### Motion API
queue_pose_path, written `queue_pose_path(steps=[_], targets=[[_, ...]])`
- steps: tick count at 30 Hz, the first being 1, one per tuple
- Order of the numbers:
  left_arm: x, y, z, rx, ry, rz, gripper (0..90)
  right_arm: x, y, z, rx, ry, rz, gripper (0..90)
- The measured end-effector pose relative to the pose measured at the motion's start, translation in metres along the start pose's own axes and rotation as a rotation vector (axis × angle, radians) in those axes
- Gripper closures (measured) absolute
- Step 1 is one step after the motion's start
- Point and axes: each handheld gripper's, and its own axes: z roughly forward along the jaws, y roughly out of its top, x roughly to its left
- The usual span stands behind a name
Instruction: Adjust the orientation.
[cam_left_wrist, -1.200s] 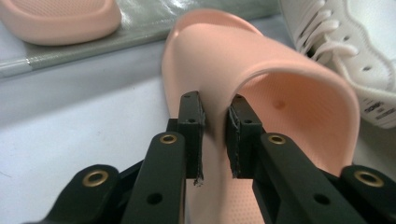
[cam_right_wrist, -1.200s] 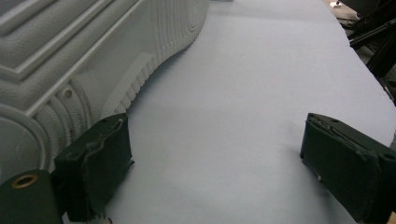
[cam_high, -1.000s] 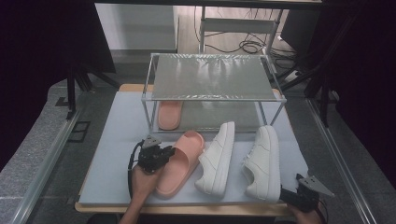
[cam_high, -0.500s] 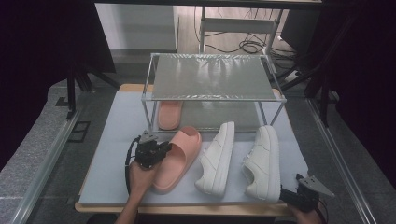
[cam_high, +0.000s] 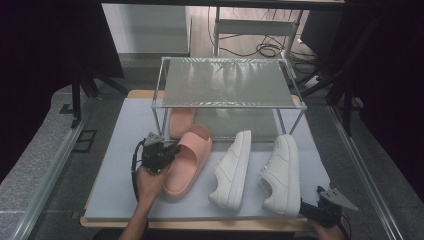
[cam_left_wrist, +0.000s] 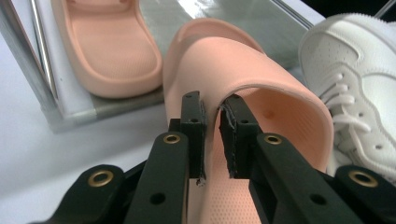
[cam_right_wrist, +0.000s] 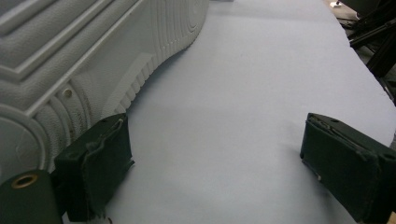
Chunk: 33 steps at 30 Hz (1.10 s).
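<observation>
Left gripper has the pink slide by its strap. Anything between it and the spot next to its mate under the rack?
Nothing visible in the way. The left gripper pinches the strap of the pink slide, whose toe points at the open space under the rack, right of the other slide. The white sneakers lie off to the right, and the rack's front leg to the left.

The left tongs (cam_left_wrist: 212, 135), clamped on the strap of the pink slipper (cam_high: 186, 161), carry it toward the rack (cam_high: 227, 85), nearer the second slipper (cam_high: 181, 121).
</observation>
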Motion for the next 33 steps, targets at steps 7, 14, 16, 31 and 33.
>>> queue_pose_path(steps=[7, 14, 16, 31, 33], targets=[[-0.002, 0.017, 0.002, -0.039, 0.006, -0.005, 80.1, 0.0, 0.0, 0.0, 0.0, 0.0, -0.001, 8.3], [-0.008, 0.032, 0.015, -0.057, 0.02, 0.004, 80.1, 0.0, 0.0, 0.0, 0.0, 0.0, -0.001, 8.3], [-0.01, 0.036, 0.02, -0.056, 0.027, 0.005, 80.1, 0.0, 0.0, 0.0, 0.0, 0.0, -0.001, 8.3], [-0.016, 0.041, 0.067, -0.061, 0.087, -0.006, 79.8, 0.0, 0.0, 0.0, 0.0, 0.001, -0.001, 8.3], [-0.015, 0.04, 0.075, -0.058, 0.095, -0.01, 79.7, 0.0, 0.0, 0.0, 0.0, 0.001, -0.001, 8.3]])
